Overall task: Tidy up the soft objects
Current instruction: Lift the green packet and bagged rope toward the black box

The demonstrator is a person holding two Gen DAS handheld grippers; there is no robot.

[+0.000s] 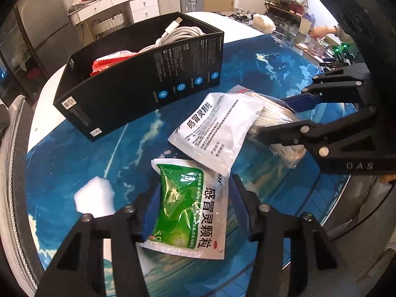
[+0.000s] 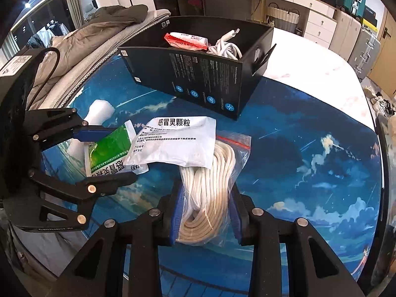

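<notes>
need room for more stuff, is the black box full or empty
Partly filled: the black box holds a red packet and a white cable, with room left.

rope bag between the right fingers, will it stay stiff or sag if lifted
The rope bag will probably sag: its thin clear plastic is already creased and the cord inside lies in loose loops. The glossy film may slip in the right hand-held gripper. The white packet overlapping its top would likely slide off.
</notes>
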